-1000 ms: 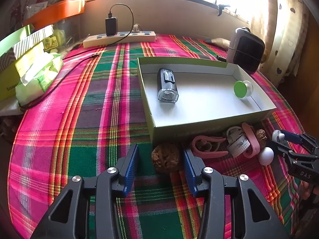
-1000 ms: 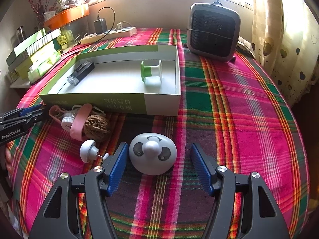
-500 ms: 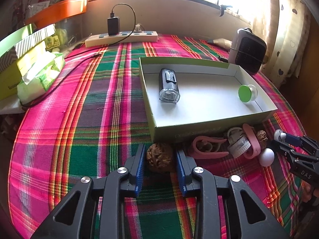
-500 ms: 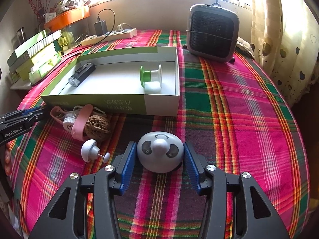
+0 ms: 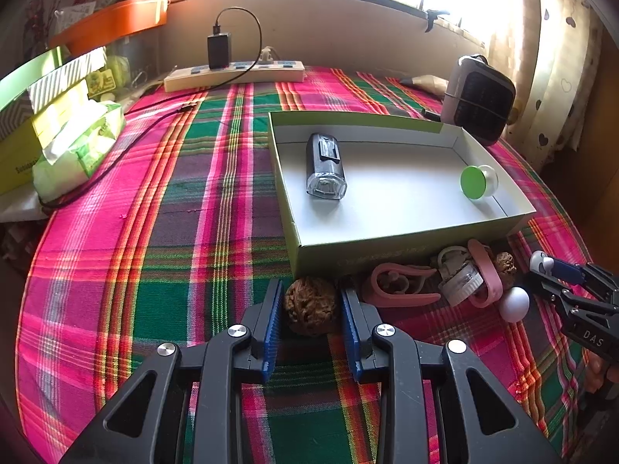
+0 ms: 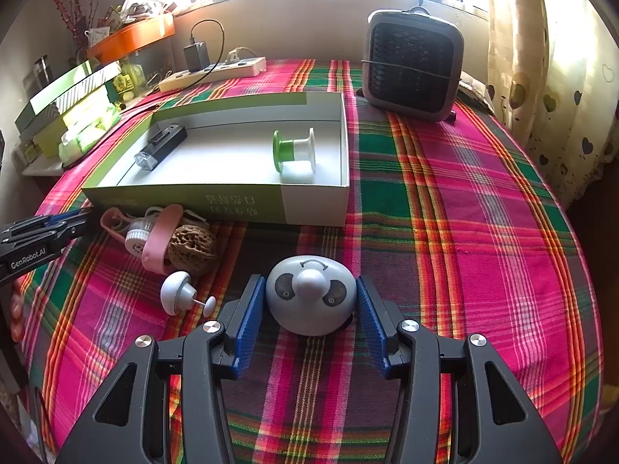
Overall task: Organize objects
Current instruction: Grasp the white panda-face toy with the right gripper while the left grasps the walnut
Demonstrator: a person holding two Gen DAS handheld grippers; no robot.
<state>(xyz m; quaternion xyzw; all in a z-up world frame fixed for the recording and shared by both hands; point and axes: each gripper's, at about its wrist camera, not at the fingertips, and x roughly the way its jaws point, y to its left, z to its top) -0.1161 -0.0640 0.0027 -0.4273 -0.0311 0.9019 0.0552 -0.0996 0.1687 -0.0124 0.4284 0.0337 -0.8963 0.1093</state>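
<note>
My left gripper [image 5: 310, 311] is shut on a brown walnut [image 5: 309, 309] that rests on the plaid cloth just in front of the green-sided box [image 5: 371, 255]. My right gripper [image 6: 310, 301] is shut on a white panda-faced dome [image 6: 310, 297], its blue pads against both sides. Inside the box [image 6: 185, 197] lie a black bike light [image 5: 325, 166] and a green-and-white spool [image 6: 294, 150]. Between the two grippers sit a pink clip [image 5: 398, 284], a pink-banded round piece [image 6: 153, 237], a second walnut [image 6: 192, 247] and a white mushroom-shaped knob [image 6: 178, 292].
A small grey heater [image 6: 412, 63] stands at the back right. A power strip [image 5: 234, 73] with a charger and cable lies along the far wall. Stacked boxes and a tissue pack [image 5: 77, 143] crowd the left edge. A curtain [image 6: 553, 77] hangs on the right.
Both grippers narrowed from wide apart: the left pads came in onto the walnut, the right pads onto the panda dome. Neither hand has shifted since.
</note>
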